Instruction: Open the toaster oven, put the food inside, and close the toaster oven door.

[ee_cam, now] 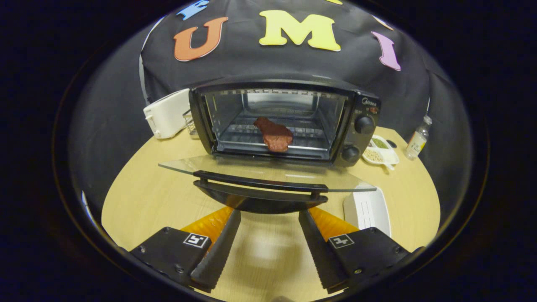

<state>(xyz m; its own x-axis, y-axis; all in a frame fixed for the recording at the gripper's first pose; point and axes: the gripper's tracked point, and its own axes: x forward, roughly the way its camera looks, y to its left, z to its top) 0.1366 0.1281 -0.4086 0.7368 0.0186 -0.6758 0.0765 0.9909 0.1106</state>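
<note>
The tool (268, 218) hovers wide apart, gripping nothing, just short of the door handle (260, 182). Meat (275, 135) sits on the rack inside the toaster oven (285, 119), door (268, 174) down flat.

The tool (268, 214) has serrated fingers, screwed blocks, square markers.

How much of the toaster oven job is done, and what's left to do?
Two steps look done: the toaster oven is open, its glass door folded down flat, and the food, a reddish-brown piece, lies on the rack inside. The gripper is open and holds nothing, its fingertips just short of the door's handle. Left to do: lift the door shut.
</note>
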